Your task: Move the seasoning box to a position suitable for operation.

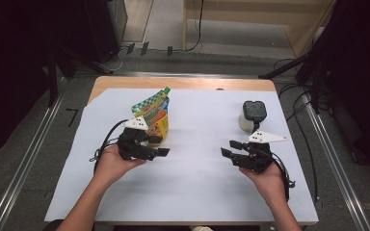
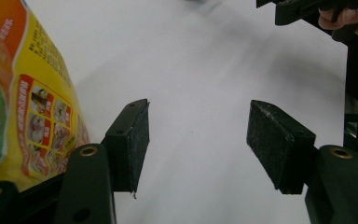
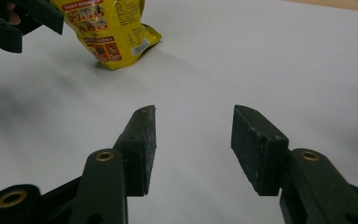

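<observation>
A yellow and green printed pouch (image 1: 155, 115) with a green cap lies on the white sheet, left of centre. My left gripper (image 1: 160, 146) sits just in front of its lower end, open, with nothing between the pads (image 2: 135, 140); the pouch (image 2: 23, 102) lies to the left of that gripper's jaws. My right gripper (image 1: 231, 148) rests on the right side of the sheet, pointing left, open and empty; far ahead of its jaws in its own view lies the pouch (image 3: 109, 32). A white jar with a black lid (image 1: 253, 115) stands behind the right hand.
The white sheet (image 1: 192, 168) covers a wooden table (image 1: 183, 83). Dark stands and cables flank the table on both sides. The left gripper's jaws (image 3: 14, 25) show at the top left of the right gripper view.
</observation>
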The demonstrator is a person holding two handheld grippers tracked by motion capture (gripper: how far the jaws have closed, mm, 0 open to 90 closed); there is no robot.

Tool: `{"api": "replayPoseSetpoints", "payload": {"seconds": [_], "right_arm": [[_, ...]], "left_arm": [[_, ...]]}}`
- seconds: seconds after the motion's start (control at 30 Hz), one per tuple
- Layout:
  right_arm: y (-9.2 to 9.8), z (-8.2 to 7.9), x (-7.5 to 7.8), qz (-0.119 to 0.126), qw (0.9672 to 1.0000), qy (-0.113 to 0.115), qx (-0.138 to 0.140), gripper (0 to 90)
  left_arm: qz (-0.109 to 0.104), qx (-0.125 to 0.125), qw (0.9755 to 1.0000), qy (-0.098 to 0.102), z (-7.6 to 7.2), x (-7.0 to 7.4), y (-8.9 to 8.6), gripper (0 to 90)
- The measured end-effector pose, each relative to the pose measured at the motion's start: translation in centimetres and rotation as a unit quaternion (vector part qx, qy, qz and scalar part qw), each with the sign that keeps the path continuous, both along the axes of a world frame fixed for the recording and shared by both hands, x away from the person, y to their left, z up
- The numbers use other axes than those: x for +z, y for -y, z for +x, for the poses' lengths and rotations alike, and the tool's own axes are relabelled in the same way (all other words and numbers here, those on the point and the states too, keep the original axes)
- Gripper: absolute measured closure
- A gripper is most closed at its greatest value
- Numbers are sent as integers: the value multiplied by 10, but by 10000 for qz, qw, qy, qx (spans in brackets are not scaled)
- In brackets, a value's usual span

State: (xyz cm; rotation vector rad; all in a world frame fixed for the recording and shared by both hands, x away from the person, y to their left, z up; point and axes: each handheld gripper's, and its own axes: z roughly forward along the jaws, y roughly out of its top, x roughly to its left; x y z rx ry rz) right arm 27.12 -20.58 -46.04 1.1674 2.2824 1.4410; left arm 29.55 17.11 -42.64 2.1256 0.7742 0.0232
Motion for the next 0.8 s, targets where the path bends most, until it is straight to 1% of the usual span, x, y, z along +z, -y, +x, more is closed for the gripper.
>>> {"api": "replayPoseSetpoints", "payload": {"seconds": [0.07,0.1,0.17,0.23,0.27,0.33,0.4,0.43,0.47,0.5,0.53,0.57,0.63,0.7,0.73,0.8], "right_arm": [[-1,-1,2,41,10000,9,26,516],[-2,-2,2,36,10000,34,60,515],[-3,-4,3,0,9999,64,99,510],[-4,-5,3,-35,9999,62,153,504],[-4,-6,3,-66,9998,61,159,491],[-5,-7,3,-182,9997,106,156,456],[-6,-7,4,-207,9995,78,207,447],[-6,-8,4,-228,9995,76,189,448],[-7,-9,4,-241,9995,84,202,446],[-7,-9,4,-280,9993,107,212,440],[-7,-9,3,-304,9993,85,222,435],[-8,-9,3,-371,9991,54,210,429],[-7,-9,0,-461,9987,-48,206,424],[-7,-9,-1,-442,9987,-80,226,427],[-6,-9,-1,-423,9988,-81,240,428],[-6,-10,0,-383,9990,-57,234,429]], "left_arm": [[-38,-17,10000,15,-1,2,-1,377],[-85,-45,10000,25,-2,4,-2,383],[-86,-120,9999,62,-4,6,-1,369],[-159,-232,9996,-45,-4,6,1,356],[-154,-266,9995,-91,-4,6,2,355],[-49,-211,9997,-91,-5,5,4,336],[29,-172,9998,-26,-8,3,5,337],[46,-176,9998,-59,-8,1,5,349],[18,-207,9997,-158,-7,-1,5,375],[0,-261,9995,-204,-6,-3,6,420],[23,-297,9994,-173,-5,-3,6,455],[17,-321,9994,-123,-6,-3,7,462],[-8,-341,9994,-92,-6,-3,9,468],[-26,-371,9993,-96,-6,-3,9,468],[-29,-379,9992,-142,-6,-3,10,467],[-51,-307,9988,-368,-4,-3,9,471]]}}
